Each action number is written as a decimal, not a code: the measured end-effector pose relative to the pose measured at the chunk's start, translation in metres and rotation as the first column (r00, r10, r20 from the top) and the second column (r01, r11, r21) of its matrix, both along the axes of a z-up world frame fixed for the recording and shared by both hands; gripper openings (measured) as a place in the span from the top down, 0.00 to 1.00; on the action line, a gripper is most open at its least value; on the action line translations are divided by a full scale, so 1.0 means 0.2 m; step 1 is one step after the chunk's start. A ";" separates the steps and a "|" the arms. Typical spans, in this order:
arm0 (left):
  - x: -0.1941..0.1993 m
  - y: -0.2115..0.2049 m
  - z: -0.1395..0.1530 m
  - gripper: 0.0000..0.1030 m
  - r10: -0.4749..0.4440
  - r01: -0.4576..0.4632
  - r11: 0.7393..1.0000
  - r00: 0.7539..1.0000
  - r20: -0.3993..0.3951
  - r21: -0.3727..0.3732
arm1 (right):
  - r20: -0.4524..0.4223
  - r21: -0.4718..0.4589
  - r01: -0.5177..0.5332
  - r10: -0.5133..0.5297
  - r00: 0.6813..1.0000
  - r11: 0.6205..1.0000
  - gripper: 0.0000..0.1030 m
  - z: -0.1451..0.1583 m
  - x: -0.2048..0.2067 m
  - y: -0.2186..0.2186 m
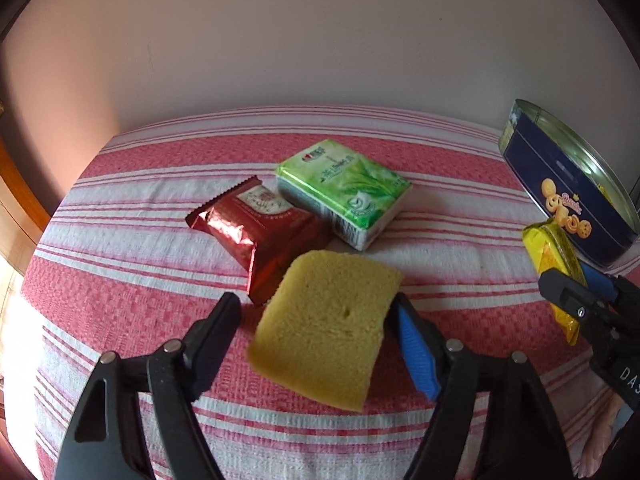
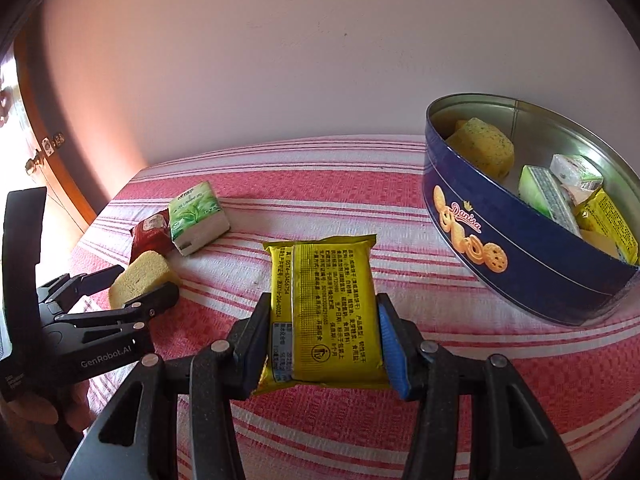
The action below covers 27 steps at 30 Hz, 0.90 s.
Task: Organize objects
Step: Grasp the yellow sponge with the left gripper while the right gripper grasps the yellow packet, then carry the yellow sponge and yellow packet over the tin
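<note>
- Left gripper (image 1: 316, 320): lower centre of left view, jaws spread wide either side of the sponge; left finger clear of it, blue pad at or very near its right edge. Seen also at lower left of right view (image 2: 132, 286), sponge between its fingers.
- Sponge (image 1: 326, 326): yellow slab, centre of left view, tilted, near corner over the cloth; contact with the cloth underneath not clear.
- Red packet (image 1: 256, 232): foil, flat on the cloth, above and left of the sponge, its near end just beside the sponge's top edge.
- Tissue pack (image 1: 346, 194): green, upper centre of left view, touching the red packet's right side.
- Right gripper (image 2: 322, 340): lower centre of right view, clamped on both long sides of the yellow packet.
- Yellow packet (image 2: 324, 312): printed back facing the camera, held upright and clear of the cloth; at right edge of left view (image 1: 554, 276).
- Tin (image 2: 520, 248): blue round cookie tin, lid off, right of right view, on the cloth; holds a speckled yellow sponge (image 2: 484, 146), green-and-white packs (image 2: 548, 192) and another yellow packet (image 2: 608, 220).
- Cloth (image 2: 320, 184): red and white stripes, under everything.
- Wall (image 2: 300, 60): pale, plain, upper half of both views.
</note>
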<state>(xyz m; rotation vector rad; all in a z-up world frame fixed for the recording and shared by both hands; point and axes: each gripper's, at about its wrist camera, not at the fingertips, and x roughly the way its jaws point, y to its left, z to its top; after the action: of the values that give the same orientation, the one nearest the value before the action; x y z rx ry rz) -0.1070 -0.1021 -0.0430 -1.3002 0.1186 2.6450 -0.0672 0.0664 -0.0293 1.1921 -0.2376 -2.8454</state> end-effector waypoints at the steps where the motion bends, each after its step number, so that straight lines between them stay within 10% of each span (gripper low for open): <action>1: 0.01 0.00 0.00 0.37 -0.002 0.002 1.000 1.000 -0.006 -0.001 | -0.002 0.000 0.000 0.000 1.000 1.000 0.49 0.00 0.00 0.00; 8: 0.11 0.03 0.10 0.49 0.030 -0.032 0.999 0.989 -0.146 -0.013 | -0.105 -0.006 0.010 -0.010 0.994 1.000 0.49 0.07 0.07 0.02; 16: 0.28 0.11 0.26 0.49 0.064 -0.109 0.991 0.889 -0.453 -0.073 | -0.416 0.104 0.128 -0.074 0.906 0.986 0.49 0.23 0.24 0.01; 23: 0.30 0.09 0.28 0.49 0.112 -0.148 0.988 0.872 -0.476 -0.039 | -0.483 0.150 0.179 -0.086 0.871 0.972 0.49 0.26 0.27 0.00; 27: 0.27 -0.05 0.30 0.49 0.156 -0.114 0.986 0.894 -0.419 0.124 | -0.488 0.140 0.185 -0.094 0.868 0.973 0.49 0.26 0.28 0.02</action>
<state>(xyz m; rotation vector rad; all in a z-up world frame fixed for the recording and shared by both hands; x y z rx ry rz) -0.0521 -0.1112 0.0161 -0.7004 -0.0411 2.9735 -0.0121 0.0698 0.0233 0.4593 -0.0385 -3.2292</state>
